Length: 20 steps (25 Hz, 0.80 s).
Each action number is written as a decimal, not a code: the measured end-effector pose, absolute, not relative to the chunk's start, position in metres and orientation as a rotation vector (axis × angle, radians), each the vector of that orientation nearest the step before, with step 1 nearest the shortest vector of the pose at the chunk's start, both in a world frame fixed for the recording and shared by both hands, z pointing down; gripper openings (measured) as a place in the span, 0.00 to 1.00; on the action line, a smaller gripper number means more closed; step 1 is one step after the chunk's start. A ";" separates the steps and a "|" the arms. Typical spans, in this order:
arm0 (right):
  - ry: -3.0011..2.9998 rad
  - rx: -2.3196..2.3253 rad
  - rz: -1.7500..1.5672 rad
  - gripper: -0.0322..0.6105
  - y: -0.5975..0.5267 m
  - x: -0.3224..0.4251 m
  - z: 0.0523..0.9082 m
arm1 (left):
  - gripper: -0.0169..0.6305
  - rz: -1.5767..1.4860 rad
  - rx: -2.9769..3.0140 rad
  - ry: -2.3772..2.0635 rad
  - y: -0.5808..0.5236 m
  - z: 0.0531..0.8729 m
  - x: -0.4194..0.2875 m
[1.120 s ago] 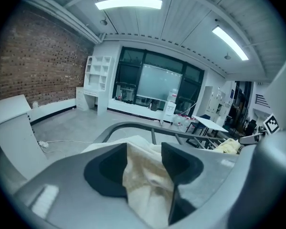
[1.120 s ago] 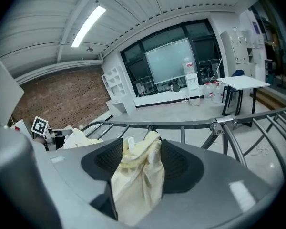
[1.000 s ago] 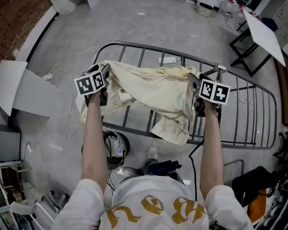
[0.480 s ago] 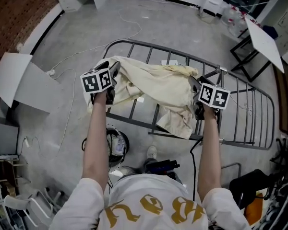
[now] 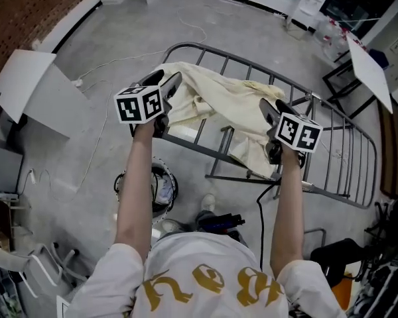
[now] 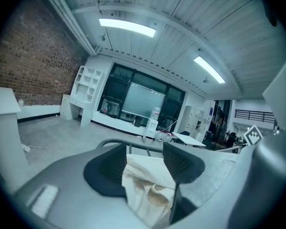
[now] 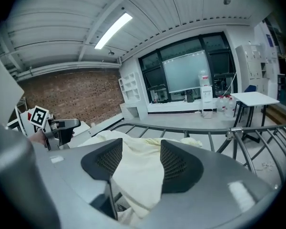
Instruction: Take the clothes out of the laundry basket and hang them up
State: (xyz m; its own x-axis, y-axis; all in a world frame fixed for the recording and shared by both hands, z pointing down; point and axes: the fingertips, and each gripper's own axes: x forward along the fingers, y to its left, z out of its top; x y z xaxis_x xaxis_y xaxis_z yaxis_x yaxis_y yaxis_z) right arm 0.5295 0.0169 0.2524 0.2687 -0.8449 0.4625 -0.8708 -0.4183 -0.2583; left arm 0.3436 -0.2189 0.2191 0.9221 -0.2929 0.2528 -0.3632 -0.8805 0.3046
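Cream garment point(image 5: 215, 101) lying spread over the rungs at the rounded end of a grey metal drying rack point(image 5: 335, 154), one fold hanging below the rack's near rail between the person's forearms. Left hand-held gripper point(image 5: 166, 88) holds the garment's left edge: in the left gripper view both ribbed dark pads sit narrowly apart with a bunched roll of the cream cloth pinched between them. Right hand-held gripper point(image 5: 268, 114) holds the garment's right edge near the rack's hinge bracket: in the right gripper view a broad smooth fold of cloth fills the gap between its pads and runs on across the rack toward the other gripper. Each gripper carries a white cube with black square markers facing up, and the two are held well apart, at about the same height, above the rack's near side. Below the left forearm a round basket point(image 5: 156, 191) with pale contents stands on the concrete floor point(image 5: 119, 38), beside the person's feet. A thin white cable point(image 5: 103, 68) trails across the floor beyond the rack. A white panel point(image 5: 30, 91) rests at the left, near a brick wall point(image 5: 26, 5)
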 end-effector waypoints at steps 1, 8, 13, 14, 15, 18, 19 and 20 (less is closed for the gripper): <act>-1.700 2.447 0.843 0.47 0.012 0.518 0.250 | 0.40 0.279 2.748 -0.489 -0.217 0.215 0.334; -1.865 2.311 0.807 0.47 -0.024 0.440 0.238 | 0.41 0.230 2.733 -0.607 -0.221 0.207 0.249; -1.936 2.209 0.768 0.47 -0.052 0.384 0.235 | 0.40 0.183 2.684 -0.715 -0.232 0.207 0.181; -1.952 2.186 0.767 0.48 -0.057 0.372 0.236 | 0.40 0.173 2.673 -0.736 -0.234 0.208 0.168; -1.970 2.166 0.768 0.48 -0.062 0.360 0.237 | 0.40 0.168 2.664 -0.754 -0.235 0.209 0.156; -2.018 2.105 0.762 0.48 -0.074 0.324 0.241 | 0.40 0.162 2.642 -0.801 -0.236 0.216 0.118; -2.031 2.079 0.759 0.48 -0.079 0.311 0.244 | 0.40 0.160 2.633 -0.818 -0.236 0.218 0.105; -2.043 2.052 0.758 0.48 -0.085 0.298 0.247 | 0.40 0.159 2.622 -0.834 -0.236 0.222 0.091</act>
State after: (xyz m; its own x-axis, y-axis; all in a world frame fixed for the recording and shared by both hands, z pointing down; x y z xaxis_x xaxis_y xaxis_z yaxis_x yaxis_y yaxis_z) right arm 0.2981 -0.0846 0.2470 -0.0539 -0.8932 0.4464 -0.9681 -0.0628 -0.2425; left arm 0.0914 -0.2358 0.2217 0.8171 -0.5331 0.2194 -0.5765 -0.7499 0.3245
